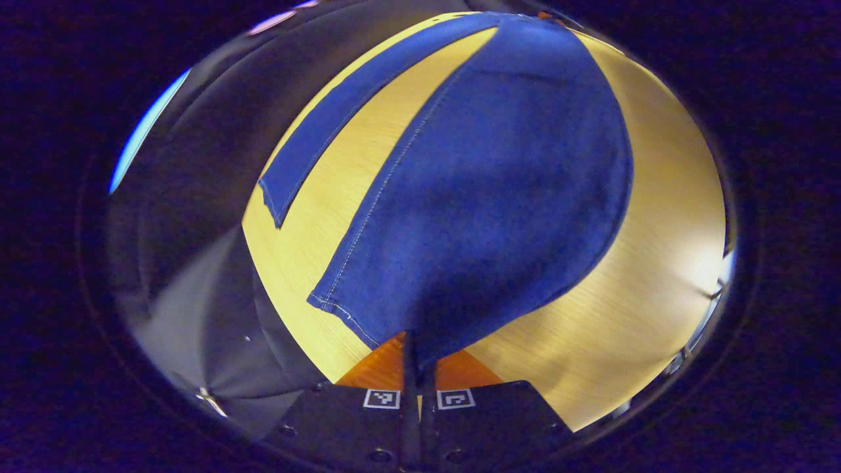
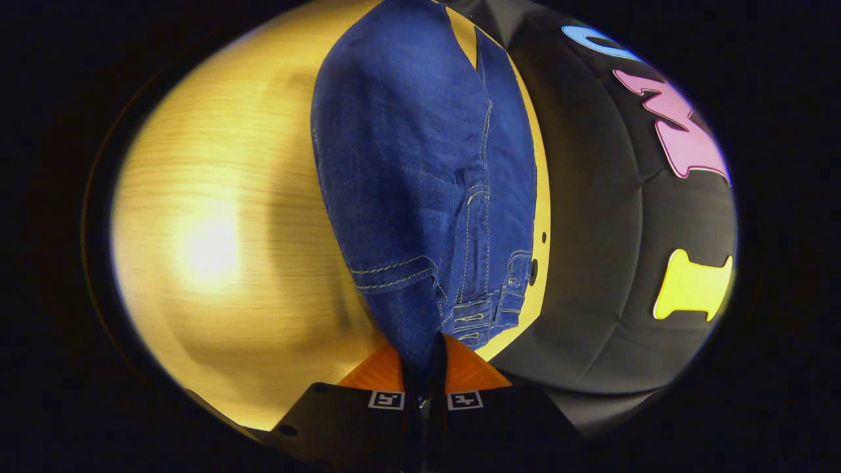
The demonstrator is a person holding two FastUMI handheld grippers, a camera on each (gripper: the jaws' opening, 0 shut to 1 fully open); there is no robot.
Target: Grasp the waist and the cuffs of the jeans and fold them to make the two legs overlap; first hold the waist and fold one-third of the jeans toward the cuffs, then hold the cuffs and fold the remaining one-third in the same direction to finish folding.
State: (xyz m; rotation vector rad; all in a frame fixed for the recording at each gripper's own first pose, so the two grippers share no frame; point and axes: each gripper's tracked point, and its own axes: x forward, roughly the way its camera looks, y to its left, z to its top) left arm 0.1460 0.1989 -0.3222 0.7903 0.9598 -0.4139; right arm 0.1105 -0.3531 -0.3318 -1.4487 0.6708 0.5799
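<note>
1. Jeans (image 1: 499,197) lifted off wooden table (image 1: 657,263): left gripper (image 1: 417,355) pinching one cuff, right gripper (image 2: 427,358) pinching waist (image 2: 479,315).
2. Carry across evenly onto flat leg (image 1: 328,131), aligning edges.

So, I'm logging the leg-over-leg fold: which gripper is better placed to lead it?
Neither leads. Left gripper is shut on a cuff of the jeans, right gripper on the waist, so both seem equally placed to carry that leg toward the other across the table.

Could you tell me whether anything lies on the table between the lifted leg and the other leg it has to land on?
Nothing visible does: bare table separates the lifted leg from the other leg.
</note>
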